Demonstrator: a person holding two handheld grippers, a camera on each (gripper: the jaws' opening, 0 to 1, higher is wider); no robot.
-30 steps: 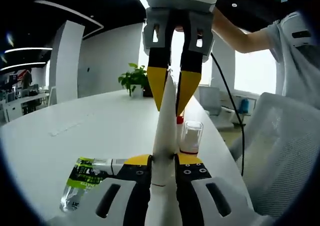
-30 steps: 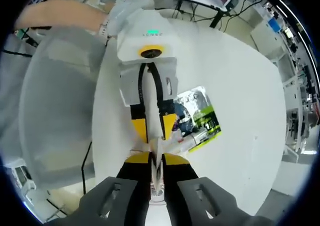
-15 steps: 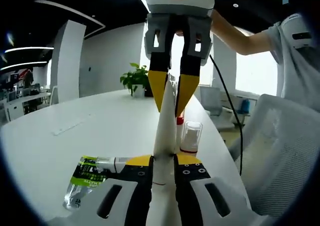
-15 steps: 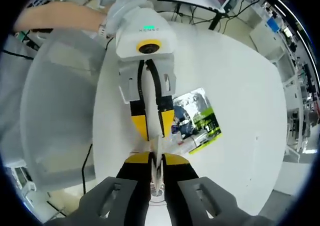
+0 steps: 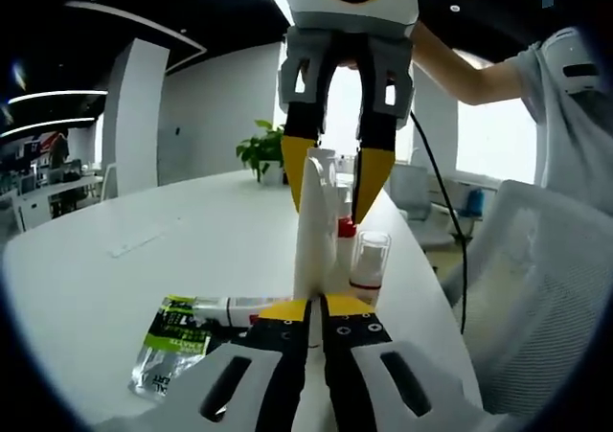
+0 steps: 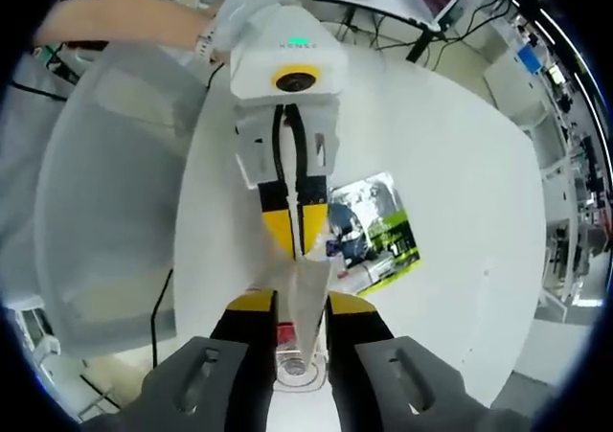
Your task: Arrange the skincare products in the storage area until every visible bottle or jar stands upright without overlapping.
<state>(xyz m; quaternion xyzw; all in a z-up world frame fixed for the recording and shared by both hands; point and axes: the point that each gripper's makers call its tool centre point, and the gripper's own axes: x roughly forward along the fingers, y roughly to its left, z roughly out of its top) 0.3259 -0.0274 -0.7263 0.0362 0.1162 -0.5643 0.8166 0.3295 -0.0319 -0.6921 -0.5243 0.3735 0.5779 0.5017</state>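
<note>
Left gripper view: the left gripper has its jaws clamped on the base of a white tube that stands up toward 12 o'clock. Just past it stand a clear-capped bottle and a red-capped bottle; a green-labelled packet lies flat on the white table at 8 o'clock. Above, the right gripper hangs with fingers apart around the tube's top. A potted plant sits farthest back.
</note>
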